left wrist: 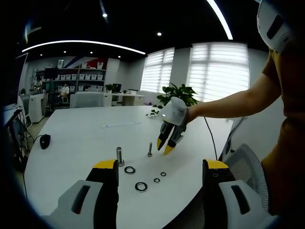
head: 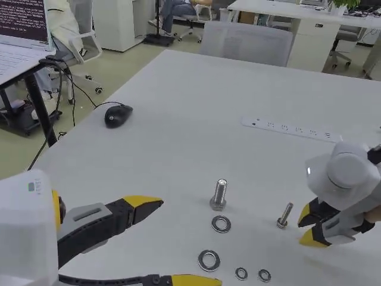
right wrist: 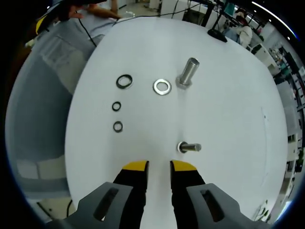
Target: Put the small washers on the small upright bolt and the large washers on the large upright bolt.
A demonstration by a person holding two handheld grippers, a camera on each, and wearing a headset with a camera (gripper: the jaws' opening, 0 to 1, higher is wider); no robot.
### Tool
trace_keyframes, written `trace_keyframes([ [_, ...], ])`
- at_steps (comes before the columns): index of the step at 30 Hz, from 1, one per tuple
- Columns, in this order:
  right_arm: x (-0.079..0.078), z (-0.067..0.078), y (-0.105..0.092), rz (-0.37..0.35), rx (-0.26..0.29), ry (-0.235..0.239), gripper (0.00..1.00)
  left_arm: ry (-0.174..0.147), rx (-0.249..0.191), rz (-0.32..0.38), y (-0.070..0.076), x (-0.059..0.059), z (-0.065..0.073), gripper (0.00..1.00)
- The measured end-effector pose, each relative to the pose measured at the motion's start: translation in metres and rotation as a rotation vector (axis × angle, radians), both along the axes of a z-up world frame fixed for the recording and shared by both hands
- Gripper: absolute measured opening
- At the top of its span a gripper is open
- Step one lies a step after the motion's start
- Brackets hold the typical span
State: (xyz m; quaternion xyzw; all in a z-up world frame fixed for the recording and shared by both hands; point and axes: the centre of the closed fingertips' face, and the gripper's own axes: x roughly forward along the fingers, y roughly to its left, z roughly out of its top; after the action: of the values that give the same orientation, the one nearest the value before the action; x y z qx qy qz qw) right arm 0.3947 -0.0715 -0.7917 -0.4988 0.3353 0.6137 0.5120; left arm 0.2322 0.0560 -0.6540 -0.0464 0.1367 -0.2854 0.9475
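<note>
Over the white table [head: 190, 119], left tool [left wrist: 161, 164] gapes empty, frame-cropped; right tool [right wrist: 159, 166] barely parted, empty.

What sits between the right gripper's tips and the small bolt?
Nothing: the right gripper view shows bare tabletop between the right gripper and the small bolt.

light: bright, even, indoor | source: ceiling strips [left wrist: 86, 44] and blinded windows [left wrist: 217, 71], seen in left gripper view | shadows: faint, soft on white surface [head: 178, 119] | glare: surface near washed out, small glint on large bolt [head: 220, 192] | distortion: gripper views bow strongly toward edges | focus: head view sharp mid-frame, softer lower left
</note>
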Motion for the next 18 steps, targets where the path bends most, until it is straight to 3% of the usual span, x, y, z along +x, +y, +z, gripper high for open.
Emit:
trace_keyframes([
  [11, -0.045, -0.015, 0.015, 0.050, 0.001, 0.063, 0.19, -0.017, 0.012, -0.006, -0.005, -0.010, 0.008, 0.71],
  [18, -0.060, -0.023, 0.020, 0.080, -0.010, 0.077, 0.18, -0.031, 0.012, -0.002, -0.005, -0.012, 0.012, 0.71],
])
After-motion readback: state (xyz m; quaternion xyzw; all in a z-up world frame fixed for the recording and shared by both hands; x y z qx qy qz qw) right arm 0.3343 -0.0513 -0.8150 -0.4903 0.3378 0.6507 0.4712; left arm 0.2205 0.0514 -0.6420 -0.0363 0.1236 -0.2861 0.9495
